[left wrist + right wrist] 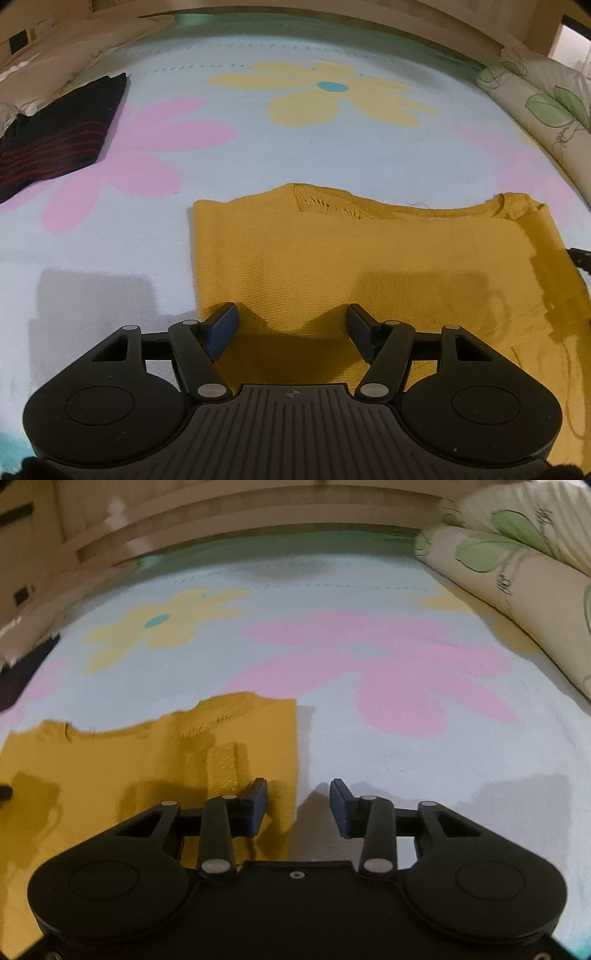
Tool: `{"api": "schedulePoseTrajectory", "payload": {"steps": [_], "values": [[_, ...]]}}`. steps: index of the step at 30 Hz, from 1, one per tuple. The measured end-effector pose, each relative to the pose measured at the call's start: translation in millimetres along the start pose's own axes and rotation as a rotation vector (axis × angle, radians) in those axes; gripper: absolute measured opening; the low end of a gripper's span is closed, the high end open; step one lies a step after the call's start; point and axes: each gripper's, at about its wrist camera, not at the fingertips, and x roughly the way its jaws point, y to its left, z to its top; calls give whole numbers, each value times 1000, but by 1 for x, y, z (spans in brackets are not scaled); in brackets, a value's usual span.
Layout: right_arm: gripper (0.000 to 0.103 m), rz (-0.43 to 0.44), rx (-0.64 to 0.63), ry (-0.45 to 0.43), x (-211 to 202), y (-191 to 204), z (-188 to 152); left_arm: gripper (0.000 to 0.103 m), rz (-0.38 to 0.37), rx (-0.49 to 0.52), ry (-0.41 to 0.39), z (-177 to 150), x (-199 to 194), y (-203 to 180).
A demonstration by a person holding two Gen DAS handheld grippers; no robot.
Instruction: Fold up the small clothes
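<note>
A mustard-yellow knitted top [369,251] lies flat on the flowered light-blue bedspread [295,155], its neckline toward the far side. My left gripper [291,312] hovers open over the top's near left part, left finger close to the garment's left edge. In the right wrist view the same yellow top [129,760] fills the lower left. My right gripper [298,786] is open and straddles the top's straight right edge, left finger over the knit, right finger over bare bedspread [406,757]. Neither gripper's pads press on the cloth.
A folded dark garment with red stripes [55,140] lies at the far left of the bed, seen also as a dark garment corner [22,675]. Leaf-print pillows [546,107] [517,565] line the right side. A wooden bed frame [258,513] runs along the far end.
</note>
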Motion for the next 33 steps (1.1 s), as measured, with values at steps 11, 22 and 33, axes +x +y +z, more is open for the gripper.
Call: {"api": "schedulePoseTrajectory", "payload": {"steps": [11, 22, 33], "values": [[4, -134, -31, 29, 0, -13, 1, 63, -11, -1, -12, -1, 0, 2], [39, 83, 73, -97, -25, -15, 12, 63, 3, 0, -8, 1, 0, -1], [28, 51, -29, -20, -3, 14, 0, 63, -4, 0, -12, 0, 0, 2]]}}
